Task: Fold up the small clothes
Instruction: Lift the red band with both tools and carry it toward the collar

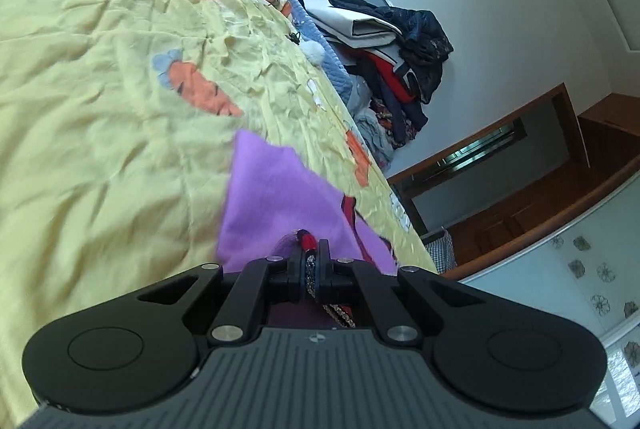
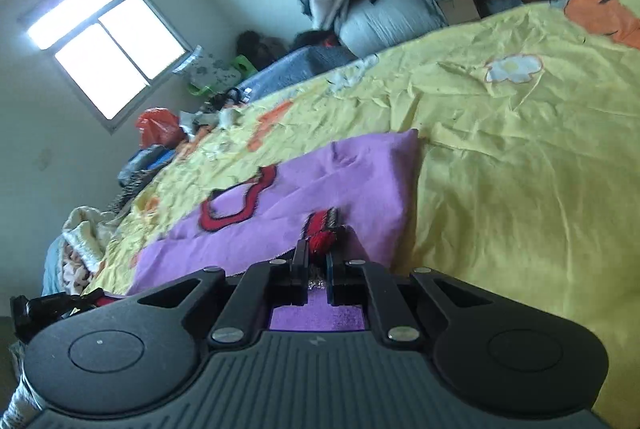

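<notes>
A small purple garment (image 1: 276, 197) with red-and-black trim lies on the yellow bedsheet (image 1: 100, 89). My left gripper (image 1: 311, 257) is shut on its red, glittery edge, and the purple cloth spreads ahead of the fingers. In the right wrist view the same purple garment (image 2: 320, 181) stretches to the left, with a red-outlined patch (image 2: 236, 201) on it. My right gripper (image 2: 318, 249) is shut on another red-trimmed edge of the garment. Both views are tilted and slightly blurred.
The yellow bedsheet (image 2: 520, 169) has orange and white flower prints. A heap of clothes (image 1: 400, 61) is piled past the bed's far edge, near a wooden door frame (image 1: 520, 157). A window (image 2: 108, 45), a red bag (image 2: 158, 125) and clutter line the far side.
</notes>
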Demonstrator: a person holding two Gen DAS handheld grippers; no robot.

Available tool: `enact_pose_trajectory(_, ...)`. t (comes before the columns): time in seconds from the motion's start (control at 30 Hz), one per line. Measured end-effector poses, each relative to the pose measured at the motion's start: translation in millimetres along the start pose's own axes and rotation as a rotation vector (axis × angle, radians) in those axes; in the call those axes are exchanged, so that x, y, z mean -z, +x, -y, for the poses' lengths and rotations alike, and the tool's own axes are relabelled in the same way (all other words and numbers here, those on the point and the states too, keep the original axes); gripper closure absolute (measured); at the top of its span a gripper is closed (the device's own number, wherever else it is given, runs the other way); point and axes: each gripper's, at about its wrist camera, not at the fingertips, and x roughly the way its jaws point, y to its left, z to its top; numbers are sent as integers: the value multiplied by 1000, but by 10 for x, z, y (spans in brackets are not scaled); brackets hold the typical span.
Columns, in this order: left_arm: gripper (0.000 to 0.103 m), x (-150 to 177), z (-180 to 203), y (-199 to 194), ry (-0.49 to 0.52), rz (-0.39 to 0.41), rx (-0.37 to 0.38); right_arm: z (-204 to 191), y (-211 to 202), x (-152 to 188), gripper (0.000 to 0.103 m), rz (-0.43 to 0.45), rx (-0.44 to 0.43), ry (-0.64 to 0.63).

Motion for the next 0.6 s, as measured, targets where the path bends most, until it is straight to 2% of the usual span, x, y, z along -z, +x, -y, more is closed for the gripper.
enact_pose_trajectory(0.23,100,-224,19,339,-1,-8,-19,148,366,-281,95,-43,12,43)
enact_pose_trajectory(0.5,100,-382,-8,646,-13,-8,-51,79,719,-526,95,-73,51,-3)
enact_pose_trajectory(0.6,98,-417,-89,731,-59,-18,-83,4,886,-597,91,-130,76,-52)
